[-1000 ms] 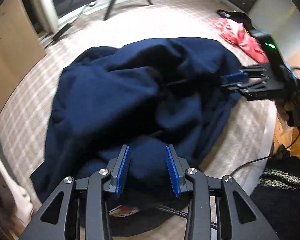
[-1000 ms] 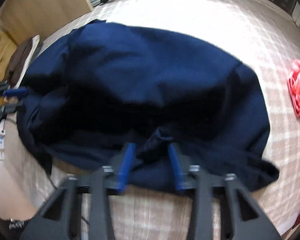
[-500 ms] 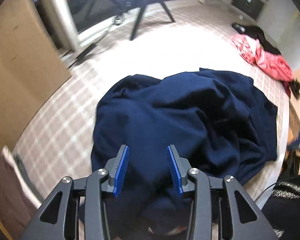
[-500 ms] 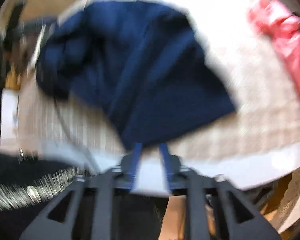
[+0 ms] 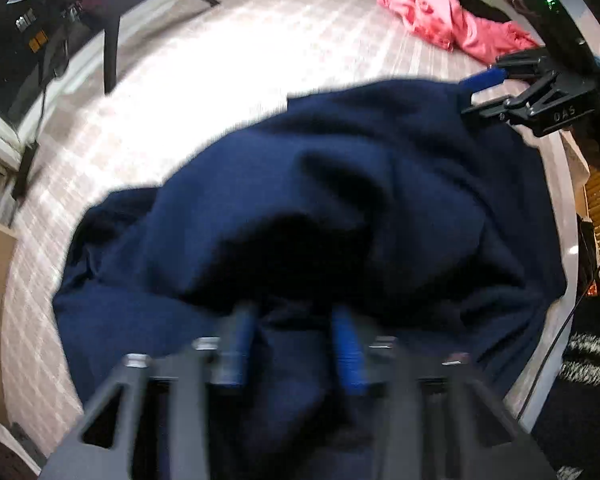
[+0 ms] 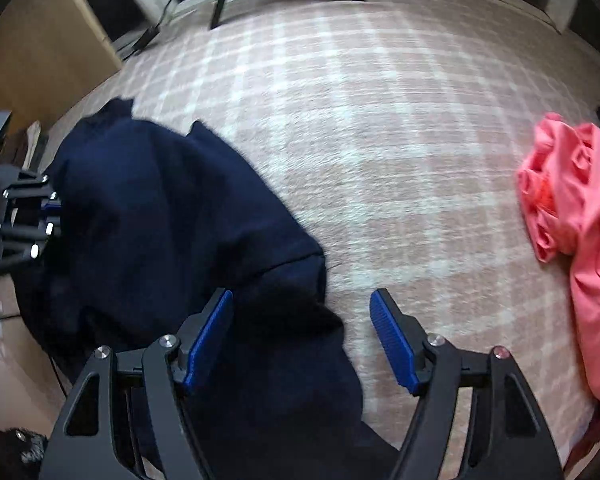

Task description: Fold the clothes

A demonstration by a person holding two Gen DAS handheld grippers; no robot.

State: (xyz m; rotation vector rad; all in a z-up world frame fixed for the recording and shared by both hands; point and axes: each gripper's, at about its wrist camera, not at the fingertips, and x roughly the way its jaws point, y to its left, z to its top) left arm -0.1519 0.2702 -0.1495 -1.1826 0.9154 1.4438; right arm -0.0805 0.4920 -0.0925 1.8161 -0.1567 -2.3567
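Note:
A crumpled navy garment [image 5: 340, 200] lies heaped on the pink-and-white plaid bed cover [image 5: 220, 60]. My left gripper [image 5: 292, 340] points down into its near edge. The view is blurred; its jaws are closing with a fold of navy cloth between the blue pads, which still stand apart. In the right wrist view the navy garment [image 6: 160, 220] fills the lower left. My right gripper [image 6: 304, 324] hangs open over its right edge, cloth under the left finger [image 6: 212, 332] and bare cover under the right one. The right gripper [image 5: 474, 96] also shows at the garment's far right corner.
A pink garment [image 6: 580, 220] lies bunched at the cover's right side, with a black item behind the pink garment [image 5: 460, 24]. Tripod legs [image 6: 220, 4] and a dark screen stand beyond the far edge. The left gripper [image 6: 48, 212] shows at the navy heap's left side.
The right gripper let go of the navy hem, opened wide and swung to the garment's right edge. The left gripper rose, then dropped into the near folds.

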